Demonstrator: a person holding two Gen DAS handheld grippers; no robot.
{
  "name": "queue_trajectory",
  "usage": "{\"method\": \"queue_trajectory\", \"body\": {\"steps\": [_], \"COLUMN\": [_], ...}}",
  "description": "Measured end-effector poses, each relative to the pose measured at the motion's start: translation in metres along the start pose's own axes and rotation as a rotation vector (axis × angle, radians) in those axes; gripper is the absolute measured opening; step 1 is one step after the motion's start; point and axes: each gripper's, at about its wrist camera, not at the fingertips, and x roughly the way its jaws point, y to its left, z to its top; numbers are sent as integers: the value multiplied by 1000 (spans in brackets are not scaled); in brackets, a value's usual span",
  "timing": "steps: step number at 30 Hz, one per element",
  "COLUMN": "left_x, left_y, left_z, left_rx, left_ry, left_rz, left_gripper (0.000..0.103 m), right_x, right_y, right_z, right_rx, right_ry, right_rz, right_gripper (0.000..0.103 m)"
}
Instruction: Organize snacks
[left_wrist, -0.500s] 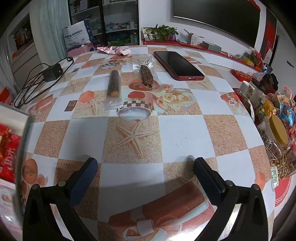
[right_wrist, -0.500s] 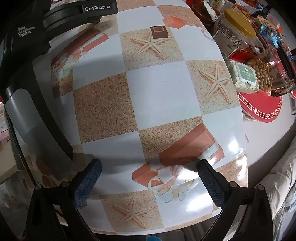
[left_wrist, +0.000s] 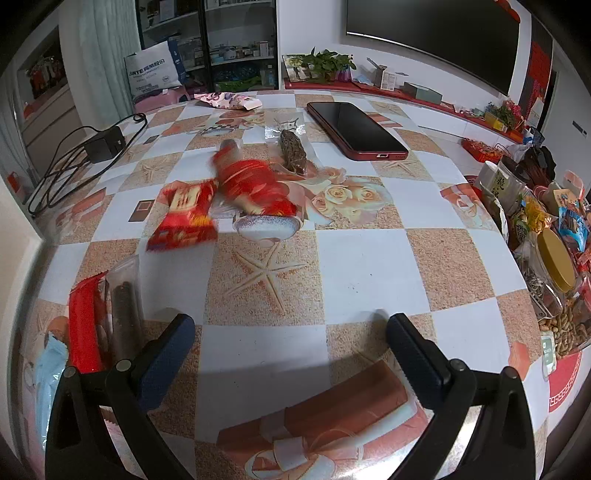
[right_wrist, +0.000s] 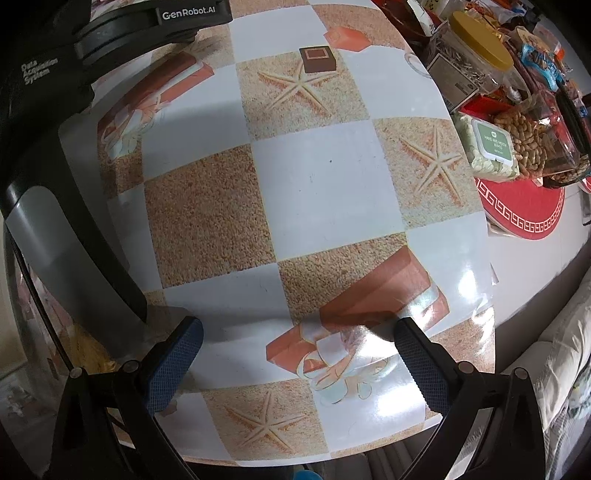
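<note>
In the left wrist view, several snack packets lie on the patterned table (left_wrist: 362, 266). A red packet (left_wrist: 184, 216) and a blurred red packet (left_wrist: 251, 184) lie mid-table over a clear-wrapped brown stick. A dark snack bar (left_wrist: 293, 151) lies beyond them. A red packet (left_wrist: 85, 328) and a clear-wrapped dark stick (left_wrist: 123, 314) lie at the near left, just left of my open, empty left gripper (left_wrist: 291, 349). In the right wrist view, my right gripper (right_wrist: 297, 358) is open and empty over the table's near edge, with the left gripper's body (right_wrist: 55, 147) to its left.
A red phone (left_wrist: 354, 129) lies at the back of the table, a black charger with cable (left_wrist: 103, 144) at the back left. Jars and bags of nuts and snacks (left_wrist: 554, 258) crowd the right edge; they also show in the right wrist view (right_wrist: 517, 110) by a red mat (right_wrist: 524, 206).
Several red packets and a dark stick have appeared on the table at left and mid-table, one still blurred with motion. The white box at the left is gone. Both grippers stay open.
</note>
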Motion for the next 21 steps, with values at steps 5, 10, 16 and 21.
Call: {"method": "queue_trajectory", "body": {"steps": [5,10,16,21], "left_x": [0,0,0,0], "left_y": [0,0,0,0], "left_z": [0,0,0,0], "left_rx": [0,0,0,0], "left_ry": [0,0,0,0], "left_rz": [0,0,0,0], "left_gripper": [103,103,103,103], "right_x": [2,1,0,-2], "right_y": [-1,-1,1,3], "right_z": [-1,-2,-4,-5], "right_rx": [4,9,8,7], "right_ry": [-6,-18,-6,-14], "right_rz": [9,11,42,70], "right_gripper": [103,103,103,103]}}
